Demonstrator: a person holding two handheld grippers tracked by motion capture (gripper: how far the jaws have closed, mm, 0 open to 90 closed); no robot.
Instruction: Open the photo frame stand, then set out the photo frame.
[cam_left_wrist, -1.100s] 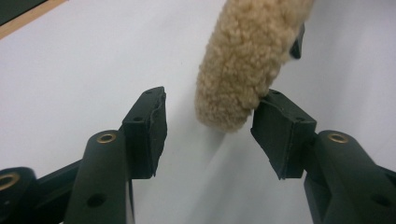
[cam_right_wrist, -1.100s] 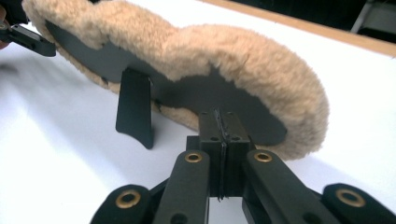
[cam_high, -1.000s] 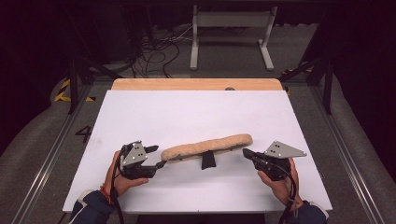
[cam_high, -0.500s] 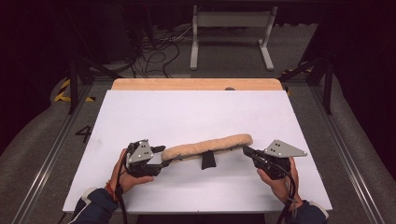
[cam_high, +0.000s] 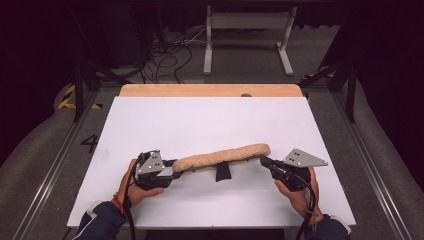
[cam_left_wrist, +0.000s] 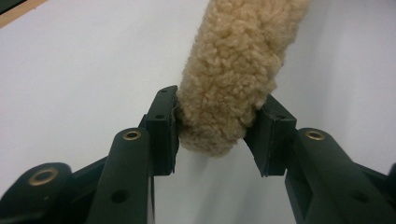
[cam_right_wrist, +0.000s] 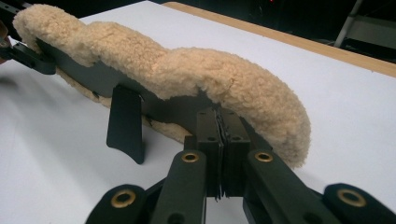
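A long tan fleece pad (cam_high: 222, 156) with a black strap underneath is held just above the white table sheet (cam_high: 200, 120), stretched between my two grippers. My left gripper (cam_high: 177, 167) has its jaws around the pad's left end; they have just been closing, and in the left gripper view both pads press into the fleece (cam_left_wrist: 233, 70). My right gripper (cam_high: 264, 161) is shut on the thin black strap at the pad's right end (cam_right_wrist: 219, 126). A short black tab (cam_high: 223, 172) hangs down from the strap near the middle (cam_right_wrist: 125, 123).
A wooden board edge (cam_high: 210, 90) runs along the far side of the white sheet. Beyond it stand a metal frame (cam_high: 247, 35) and loose cables on the dark floor. Rails run along both sides of the table.
My left gripper has shifted slightly right onto the fleece pad's left end and its jaws have narrowed onto it. The right gripper and its end have stayed put.
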